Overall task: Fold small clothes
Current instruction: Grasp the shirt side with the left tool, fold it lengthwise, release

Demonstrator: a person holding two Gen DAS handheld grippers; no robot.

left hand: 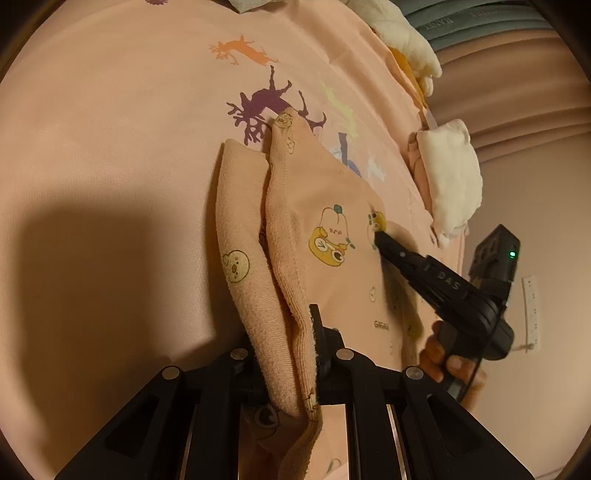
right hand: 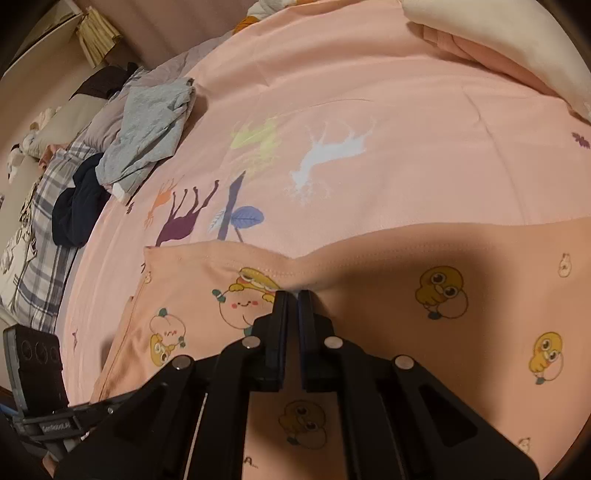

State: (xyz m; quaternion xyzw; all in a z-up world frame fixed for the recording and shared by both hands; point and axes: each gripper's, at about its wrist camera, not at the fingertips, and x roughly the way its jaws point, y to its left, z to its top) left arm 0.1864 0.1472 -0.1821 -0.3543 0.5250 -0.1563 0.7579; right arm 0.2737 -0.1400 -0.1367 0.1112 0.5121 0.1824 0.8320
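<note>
Pink bedsheet [right hand: 424, 122] beyond garment hem [right hand: 229, 253]

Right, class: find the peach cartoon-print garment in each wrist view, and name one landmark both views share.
Left wrist view: the garment hangs centre, bunched in the left gripper, with the right gripper touching it at right.
Right wrist view: it lies across the lower half, under the right gripper's closed fingers.
Shared landmark: the purple deer print on the sheet.

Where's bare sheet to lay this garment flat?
Open sheet lies past the garment, between the gray clothes pile and the cream bedding. Another bare stretch lies left of the garment in the left wrist view. Both edges are crowded.
</note>
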